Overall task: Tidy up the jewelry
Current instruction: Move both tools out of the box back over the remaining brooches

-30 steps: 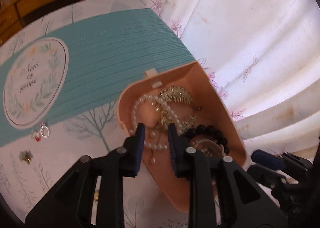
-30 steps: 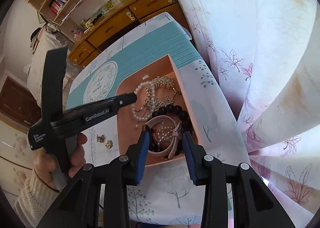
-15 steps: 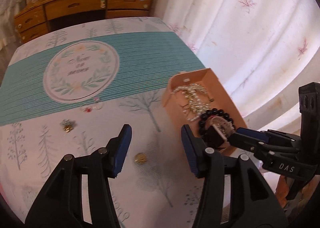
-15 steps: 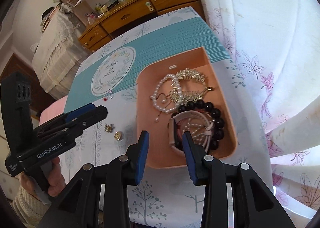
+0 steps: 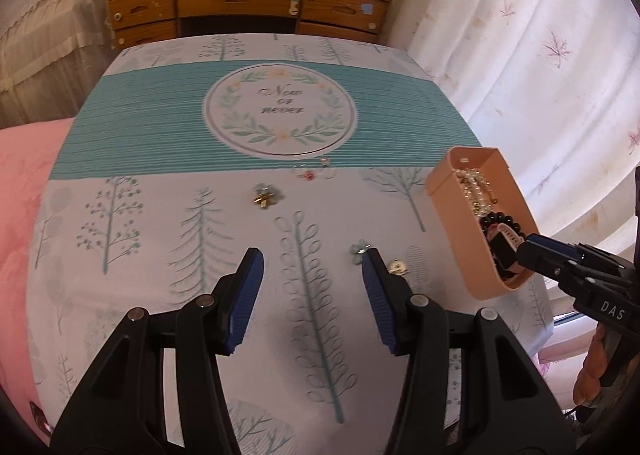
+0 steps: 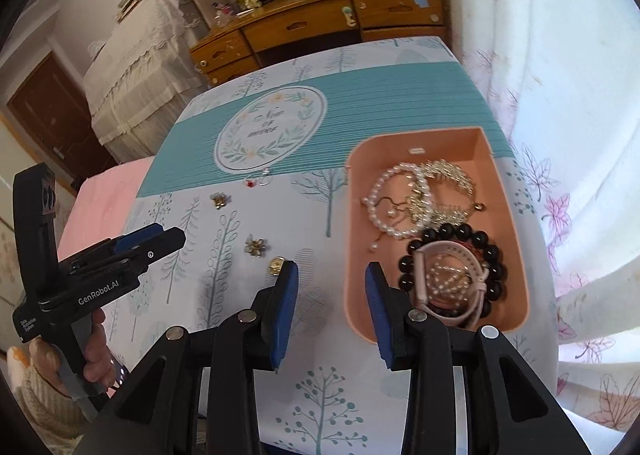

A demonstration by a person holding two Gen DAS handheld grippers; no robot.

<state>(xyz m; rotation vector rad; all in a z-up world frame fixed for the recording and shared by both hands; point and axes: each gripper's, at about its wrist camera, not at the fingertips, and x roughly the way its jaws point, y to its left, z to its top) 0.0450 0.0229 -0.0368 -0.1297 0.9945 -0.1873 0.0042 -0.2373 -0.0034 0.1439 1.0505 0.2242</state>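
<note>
A peach tray (image 6: pixel 512 215) at the table's right edge holds a pearl bracelet (image 6: pixel 394 197), gold pieces (image 6: pixel 448 191), a black bead bracelet (image 6: pixel 452 233) and a pink watch (image 6: pixel 460 287); it also shows in the left wrist view (image 5: pixel 452 215). Loose on the cloth lie a flower brooch (image 6: pixel 255 245), a gold stud (image 6: pixel 276 265), another brooch (image 6: pixel 219 200) and red-stone earrings (image 6: pixel 256 180). My left gripper (image 5: pixel 312 263) is open and empty above the cloth, left of the tray. My right gripper (image 6: pixel 330 275) is open and empty over the tray's near left wall.
The table wears a white tree-print cloth with a teal band and a round wreath emblem (image 5: pixel 280 113). A wooden dresser (image 5: pixel 248 7) stands behind the table. White curtains (image 6: pixel 560 95) hang on the right. A pink surface (image 5: pixel 24 175) lies on the left.
My left gripper has opened, pulled out of the tray and swung left over the cloth. The pearl bracelet now lies in the tray. My right gripper has drawn back a little and opened wider.
</note>
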